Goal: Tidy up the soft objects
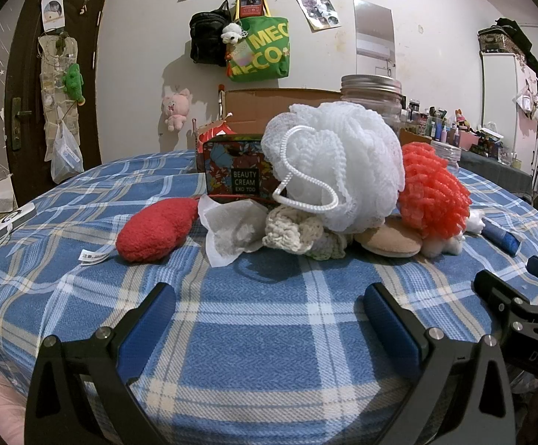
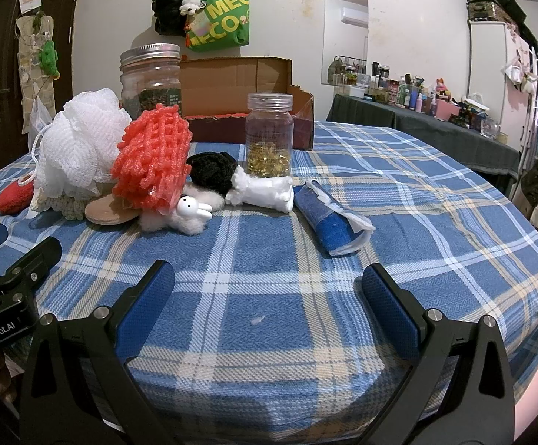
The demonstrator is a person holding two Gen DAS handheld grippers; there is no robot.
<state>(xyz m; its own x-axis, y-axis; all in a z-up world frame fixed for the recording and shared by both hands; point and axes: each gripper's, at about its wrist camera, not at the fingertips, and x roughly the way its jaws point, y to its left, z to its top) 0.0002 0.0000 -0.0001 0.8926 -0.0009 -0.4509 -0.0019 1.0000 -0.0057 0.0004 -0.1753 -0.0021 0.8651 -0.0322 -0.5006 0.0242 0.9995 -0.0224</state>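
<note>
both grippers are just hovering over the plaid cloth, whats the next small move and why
Probably ease the left gripper forward toward the red fuzzy pad. Both grippers are open and empty, with the right gripper over bare cloth. The pad lies at the pile's left edge, with nothing on top of it, whereas the white mesh pouf sits on the other pieces.

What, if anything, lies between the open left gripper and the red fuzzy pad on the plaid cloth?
Nothing visible does. Only bare blue plaid cloth separates the left gripper from the red fuzzy pad. A small white label lies just left of the pad, off the direct line.
</note>
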